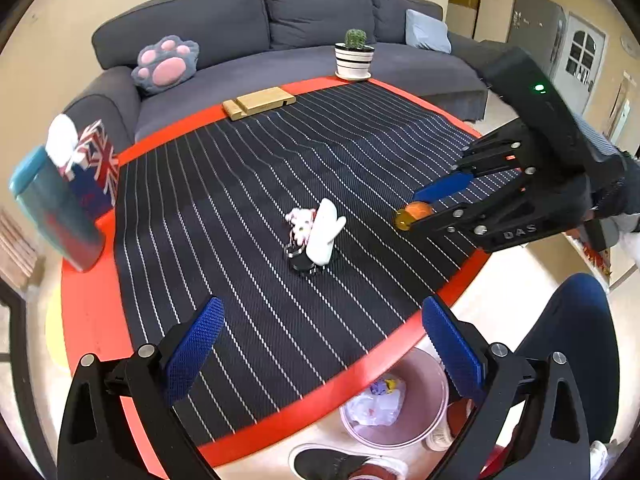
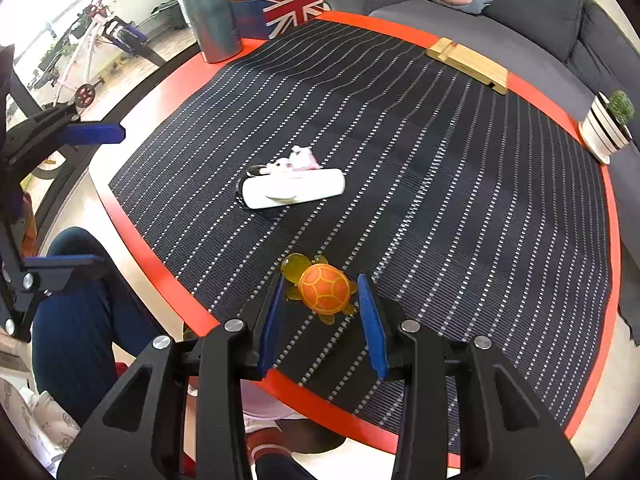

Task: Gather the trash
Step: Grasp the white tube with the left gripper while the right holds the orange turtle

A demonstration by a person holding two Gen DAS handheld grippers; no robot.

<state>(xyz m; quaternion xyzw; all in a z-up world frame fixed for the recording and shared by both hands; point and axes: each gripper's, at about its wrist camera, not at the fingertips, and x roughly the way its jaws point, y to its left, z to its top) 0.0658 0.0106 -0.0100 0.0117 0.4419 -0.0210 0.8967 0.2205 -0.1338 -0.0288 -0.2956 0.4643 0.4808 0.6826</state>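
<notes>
Overall, labelled parts as seen from the two wrist cameras, each placed relative to the striped mat [image 2: 460, 184]:

Toy turtle [image 2: 325, 289]: orange shell, yellow head and flippers; lies on the mat near its front red border, between the blue pads of the right gripper.

Right gripper [image 2: 323, 322]: jaws spread wider than the turtle; a gap shows on each side of the shell, so nothing is pinched. From the left wrist camera it reaches in over the mat's right edge.

Left gripper [image 1: 320, 344]: jaws spread wide and holding nothing; it hangs above the mat's near edge.

White tube [image 1: 323, 236]: lies near the mat's centre, resting against a small pink-and-white plush keychain [image 1: 300, 222] with a dark ring.

Waste bin [image 1: 436, 420]: pale pink, on the floor below the mat's near red border; crumpled white and coloured scraps lie inside.

Wooden stand [image 1: 259, 102]: at the mat's far edge.

Potted cactus [image 1: 354, 54]: striped pot, beyond the mat's far corner.

Teal tumbler [image 2: 210, 14]: upright off the mat's left corner, just beside a flag-print tissue box [image 2: 286, 4].

Grey sofa [image 1: 256, 24]: behind the mat, carrying a paw-shaped cushion [image 1: 166, 62].
</notes>
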